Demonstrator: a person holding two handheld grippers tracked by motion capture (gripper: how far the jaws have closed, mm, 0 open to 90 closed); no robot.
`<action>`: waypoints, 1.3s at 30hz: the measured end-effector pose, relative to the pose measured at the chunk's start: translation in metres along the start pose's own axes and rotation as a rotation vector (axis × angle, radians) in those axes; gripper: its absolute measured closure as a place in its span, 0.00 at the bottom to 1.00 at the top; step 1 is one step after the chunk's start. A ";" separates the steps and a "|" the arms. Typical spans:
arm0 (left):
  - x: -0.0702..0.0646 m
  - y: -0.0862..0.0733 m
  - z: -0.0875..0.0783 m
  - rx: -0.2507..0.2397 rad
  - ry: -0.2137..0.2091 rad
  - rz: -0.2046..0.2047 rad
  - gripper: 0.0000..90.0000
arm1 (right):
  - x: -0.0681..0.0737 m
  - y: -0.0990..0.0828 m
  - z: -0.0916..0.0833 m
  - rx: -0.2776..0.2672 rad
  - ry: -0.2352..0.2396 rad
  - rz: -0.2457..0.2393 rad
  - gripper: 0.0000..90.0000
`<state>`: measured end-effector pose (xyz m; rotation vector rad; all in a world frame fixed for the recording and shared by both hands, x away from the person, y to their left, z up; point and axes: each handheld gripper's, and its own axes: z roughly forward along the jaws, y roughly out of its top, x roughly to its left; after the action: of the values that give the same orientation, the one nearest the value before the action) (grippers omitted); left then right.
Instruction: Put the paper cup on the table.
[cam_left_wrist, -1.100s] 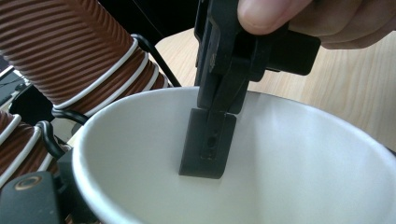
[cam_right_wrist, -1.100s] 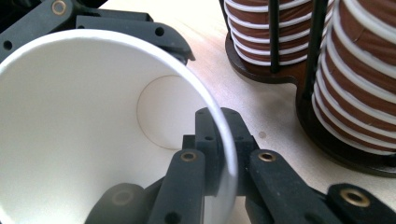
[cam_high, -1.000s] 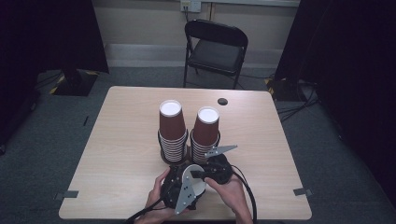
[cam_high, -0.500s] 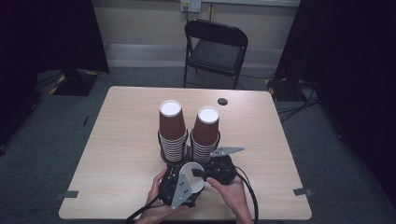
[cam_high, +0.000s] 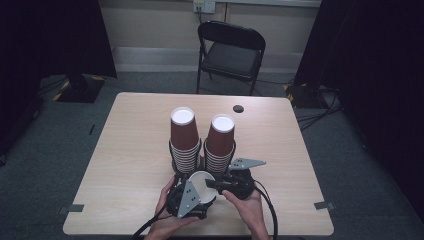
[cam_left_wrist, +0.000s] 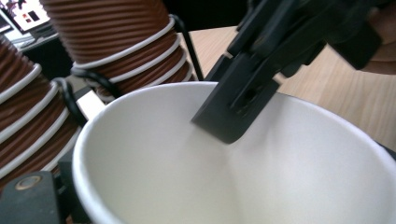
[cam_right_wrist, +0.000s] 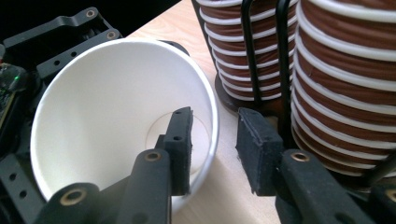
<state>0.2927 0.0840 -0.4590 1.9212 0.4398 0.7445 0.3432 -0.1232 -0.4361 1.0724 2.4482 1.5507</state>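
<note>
Since the earlier frame, right gripper (cam_right_wrist: 214, 144) jaws have just been opening; they straddle the white cup (cam_right_wrist: 107, 107) rim without pressing. Left gripper (cam_high: 187, 197) holds the cup, near the stacked brown cups (cam_high: 202, 142), at the table (cam_high: 125, 150) near edge.

Dim, dark-edged high view; gripper views brighter, soft on near parts

Near the worktop's (cam_high: 125, 150) front edge, the left gripper (cam_high: 192, 192) holds a white-lined cup (cam_high: 201, 186) while the right gripper (cam_high: 212, 184) reaches its rim. Two brown cup stacks (cam_high: 202, 140) stand just behind, mid-worktop.
</note>
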 end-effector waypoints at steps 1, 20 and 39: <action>0.002 -0.001 0.000 -0.001 -0.001 -0.013 0.10 | 0.000 -0.001 -0.001 -0.015 0.009 0.001 0.71; 0.030 -0.013 -0.019 -0.056 0.042 -0.204 0.10 | -0.013 -0.020 -0.033 -0.269 -0.095 0.004 0.52; 0.079 -0.033 -0.056 -0.106 0.180 -0.348 0.10 | -0.023 -0.051 -0.053 -0.402 -0.220 0.021 0.21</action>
<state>0.3150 0.1834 -0.4464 1.6272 0.8067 0.6958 0.3134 -0.1903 -0.4581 1.1205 1.8836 1.7244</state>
